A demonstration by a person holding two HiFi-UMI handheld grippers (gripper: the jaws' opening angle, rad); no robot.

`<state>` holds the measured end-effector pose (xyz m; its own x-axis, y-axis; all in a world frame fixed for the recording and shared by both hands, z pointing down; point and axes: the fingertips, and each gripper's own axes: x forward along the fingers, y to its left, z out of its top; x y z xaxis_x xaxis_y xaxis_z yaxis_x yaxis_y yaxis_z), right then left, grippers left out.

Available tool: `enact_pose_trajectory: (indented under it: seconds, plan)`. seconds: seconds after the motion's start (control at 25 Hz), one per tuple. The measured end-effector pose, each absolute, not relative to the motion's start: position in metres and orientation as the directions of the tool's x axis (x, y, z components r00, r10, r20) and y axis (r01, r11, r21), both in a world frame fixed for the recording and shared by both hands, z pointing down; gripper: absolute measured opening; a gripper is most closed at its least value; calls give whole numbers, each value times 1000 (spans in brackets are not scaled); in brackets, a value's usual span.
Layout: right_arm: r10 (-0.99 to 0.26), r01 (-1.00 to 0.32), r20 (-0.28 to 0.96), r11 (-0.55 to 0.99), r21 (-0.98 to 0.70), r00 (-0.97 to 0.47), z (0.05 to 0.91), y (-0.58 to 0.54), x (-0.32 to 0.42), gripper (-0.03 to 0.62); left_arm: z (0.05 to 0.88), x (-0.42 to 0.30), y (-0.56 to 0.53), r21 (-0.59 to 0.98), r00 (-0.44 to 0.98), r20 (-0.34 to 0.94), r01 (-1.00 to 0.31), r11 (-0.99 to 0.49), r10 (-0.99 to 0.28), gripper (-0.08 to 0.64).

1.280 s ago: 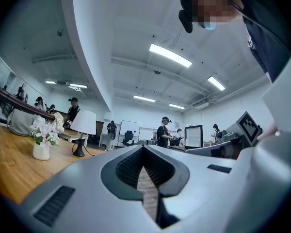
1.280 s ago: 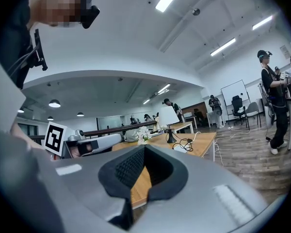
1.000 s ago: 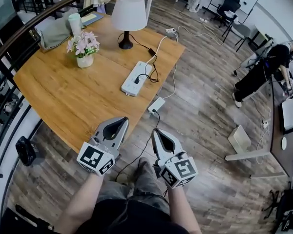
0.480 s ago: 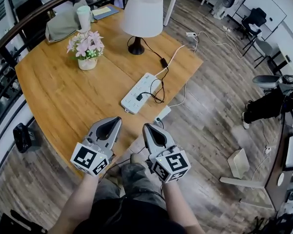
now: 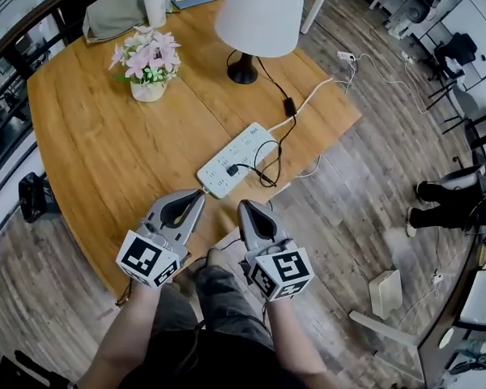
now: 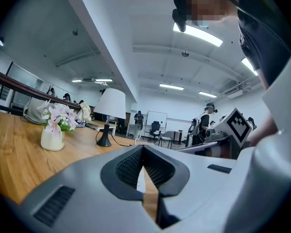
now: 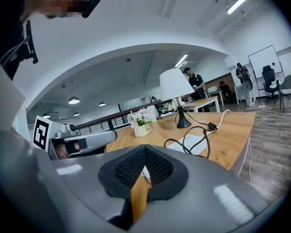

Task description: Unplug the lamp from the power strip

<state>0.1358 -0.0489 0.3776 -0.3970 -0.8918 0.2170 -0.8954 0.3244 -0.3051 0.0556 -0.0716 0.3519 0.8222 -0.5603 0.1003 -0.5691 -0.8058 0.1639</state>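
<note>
Lamp plug (image 5: pixel 231 169), small and black, sits in the near end of the white power strip (image 5: pixel 245 148), which lies toward the right of the wooden table (image 5: pixel 105 152); the lamp (image 5: pixel 262 13) stands at the far side. The plug looks rigid and light, though the socket likely grips it firmly, so pinch its body rather than the thin, limp cord (image 5: pixel 274 148), and steady the light strip. The left gripper (image 5: pixel 193 201) and right gripper (image 5: pixel 248 211) hover side by side at the near edge, aimed at the strip, jaws pressed together and empty.
</note>
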Motion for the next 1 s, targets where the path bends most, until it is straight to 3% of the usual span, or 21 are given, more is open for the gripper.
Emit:
enact_pose_trajectory:
  seconds: [0.4,0.44,0.48,1.0]
  plan:
    - [-861,-919,324,346,-189,-391,409,-86,140,10,390,59,-93,128,772,224,-628,-768,-595,-5]
    - [-855,-917,334,353,-185,-397,411,-88,139,56,393,60,-95,125,768,232,-632,-765,-597,-5]
    - [-851,-916,341,358,-181,-400,413,-89,138,63,397,61,-98,121,764,239,-636,-762,-599,-5]
    - [-851,-938,403,342,-60,-336,430,-126,135,110,438,76,-134,-40,719,409,-602,-798,-562,15]
